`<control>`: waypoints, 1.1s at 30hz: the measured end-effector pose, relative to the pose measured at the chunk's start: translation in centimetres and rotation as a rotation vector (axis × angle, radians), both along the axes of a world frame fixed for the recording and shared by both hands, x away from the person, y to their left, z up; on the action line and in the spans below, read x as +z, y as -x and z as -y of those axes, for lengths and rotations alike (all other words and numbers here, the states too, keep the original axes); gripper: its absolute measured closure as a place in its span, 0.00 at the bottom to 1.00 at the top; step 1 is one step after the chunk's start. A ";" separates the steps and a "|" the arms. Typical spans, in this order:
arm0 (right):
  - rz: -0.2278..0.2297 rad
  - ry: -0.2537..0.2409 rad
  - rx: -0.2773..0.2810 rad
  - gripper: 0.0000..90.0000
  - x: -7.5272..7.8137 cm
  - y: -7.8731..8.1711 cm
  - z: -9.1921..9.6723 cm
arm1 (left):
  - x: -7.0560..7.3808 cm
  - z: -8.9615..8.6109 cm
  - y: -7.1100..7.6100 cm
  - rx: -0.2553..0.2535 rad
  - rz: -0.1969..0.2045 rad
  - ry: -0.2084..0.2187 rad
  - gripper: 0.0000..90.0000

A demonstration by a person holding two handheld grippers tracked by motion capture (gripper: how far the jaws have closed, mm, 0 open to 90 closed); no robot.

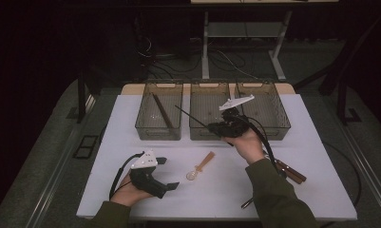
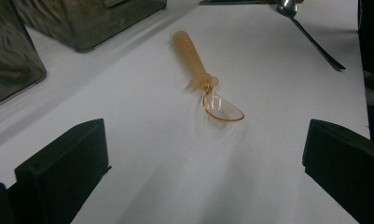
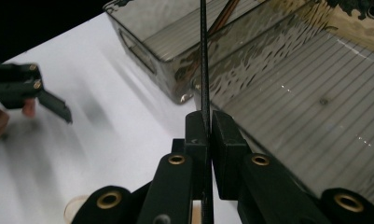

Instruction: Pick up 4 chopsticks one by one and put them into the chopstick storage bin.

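Note:
My right gripper is shut on a thin black chopstick, which slants up and left over the front of the middle bin. In the right gripper view the jaws pinch the chopstick beside that bin's ribbed floor. My left gripper rests open near the table's front left. Between its spread jaws lies a clear orange spoon, well ahead of the jaws on the white table; it shows mid-table from above.
Three smoky clear bins stand in a row at the back; the left bin holds a brown chopstick, the right bin looks bare. Brown sticks and a metal spoon lie at the front right.

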State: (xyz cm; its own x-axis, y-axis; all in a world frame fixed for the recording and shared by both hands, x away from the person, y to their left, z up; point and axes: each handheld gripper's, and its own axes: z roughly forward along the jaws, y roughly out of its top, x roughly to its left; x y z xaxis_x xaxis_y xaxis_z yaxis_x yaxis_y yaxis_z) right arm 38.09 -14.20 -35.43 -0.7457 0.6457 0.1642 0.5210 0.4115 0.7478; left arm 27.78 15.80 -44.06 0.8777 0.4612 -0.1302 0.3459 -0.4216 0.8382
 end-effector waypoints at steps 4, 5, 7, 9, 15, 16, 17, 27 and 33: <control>-0.010 0.010 -0.014 0.95 0.3 -0.9 -1.3 | 0.0 0.0 0.0 0.001 0.000 0.006 0.00; -0.005 0.011 -0.016 0.95 0.4 -1.1 -1.6 | 0.0 0.0 0.0 0.001 -0.001 0.006 0.00; -0.009 0.017 -0.025 0.95 0.6 -1.5 -2.3 | 0.0 0.0 0.0 0.000 0.000 0.007 0.00; -0.004 0.024 -0.029 0.95 0.7 -2.1 -2.8 | 0.0 0.0 0.0 -0.001 0.000 0.007 0.00; -0.017 0.042 -0.058 0.95 0.9 -3.7 -4.9 | 0.1 0.0 0.0 -0.004 0.005 0.007 0.00; -0.019 0.038 -0.063 0.95 0.9 -4.0 -5.3 | 0.1 0.0 0.0 -0.006 0.014 0.002 0.00; -0.021 0.043 -0.064 0.95 1.0 -4.3 -5.6 | 0.1 0.0 0.0 -0.006 0.010 0.004 0.00; -0.031 0.063 -0.095 0.95 1.0 -6.8 -9.1 | 0.1 0.0 0.0 -0.008 0.009 0.008 0.00; -0.043 0.074 -0.118 0.95 0.5 -8.1 -10.9 | 0.2 -0.1 -0.1 -0.012 0.021 0.006 0.00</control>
